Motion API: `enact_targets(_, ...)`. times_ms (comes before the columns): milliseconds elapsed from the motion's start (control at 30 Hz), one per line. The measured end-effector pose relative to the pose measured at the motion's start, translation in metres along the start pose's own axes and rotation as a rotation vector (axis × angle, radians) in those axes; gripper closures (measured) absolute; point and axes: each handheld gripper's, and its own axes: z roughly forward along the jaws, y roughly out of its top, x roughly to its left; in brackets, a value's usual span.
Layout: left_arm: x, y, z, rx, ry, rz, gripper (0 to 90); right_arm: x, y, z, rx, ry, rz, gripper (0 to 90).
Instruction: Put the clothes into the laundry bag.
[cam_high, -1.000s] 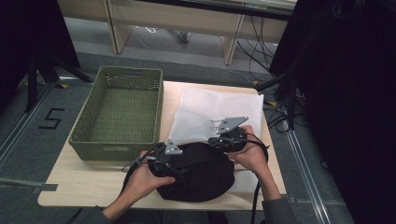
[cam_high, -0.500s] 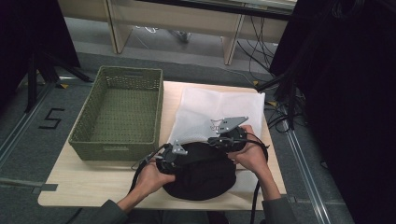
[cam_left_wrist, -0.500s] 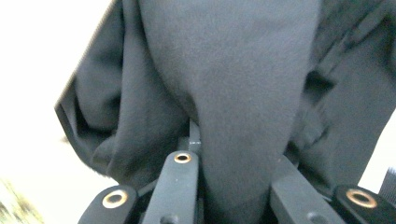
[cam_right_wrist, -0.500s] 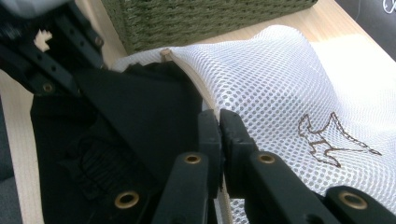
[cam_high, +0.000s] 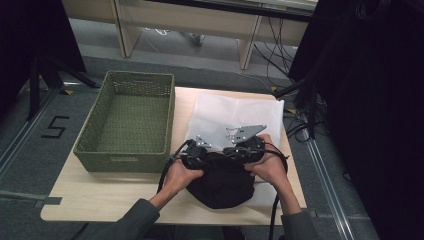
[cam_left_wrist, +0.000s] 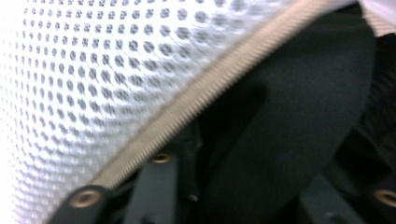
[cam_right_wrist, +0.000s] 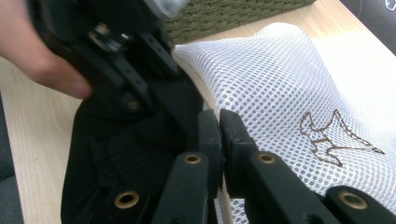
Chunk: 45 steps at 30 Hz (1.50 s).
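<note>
Stuffing the black garment (cam_high: 222, 180) into the white mesh laundry bag (cam_high: 235, 112) at the worktop's (cam_high: 100, 192) near right: right gripper (cam_right_wrist: 219, 123) fingers pinch the zipper edge (cam_right_wrist: 205, 100), left gripper (cam_high: 192, 159) fingers, just reopening, straddle cloth—next, push deeper.

White mesh fabric (cam_left_wrist: 88, 79) covers the upper left of the frame, blurred by closeness. A beige zipper (cam_left_wrist: 205, 88) runs along its edge from lower left to upper right. Black cloth (cam_left_wrist: 289, 121) lies to its right, between the black jaws at the bottom.
</note>
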Motion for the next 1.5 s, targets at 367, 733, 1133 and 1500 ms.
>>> enact_targets(367, -0.009, -0.011, -0.067, -0.019, -0.021, 0.011, 30.7, -0.001, 0.0, 0.0, -0.001, 0.003, 0.0, 88.7)
enact_targets(733, -0.025, -0.046, -0.06, 0.081, -0.065, 0.016, 23.8, 0.0, 0.001, 0.002, 0.007, 0.005, -0.005, 88.7)
enact_targets(1133, -0.042, -0.039, -0.007, 0.089, -0.034, 0.073, 61.7, 0.0, 0.0, 0.002, 0.009, 0.009, -0.014, 88.7)
enact_targets(1500, -0.019, 0.001, -0.003, -0.04, 0.041, 0.003, 79.2, 0.002, 0.004, -0.003, -0.008, 0.007, -0.011, 88.7)
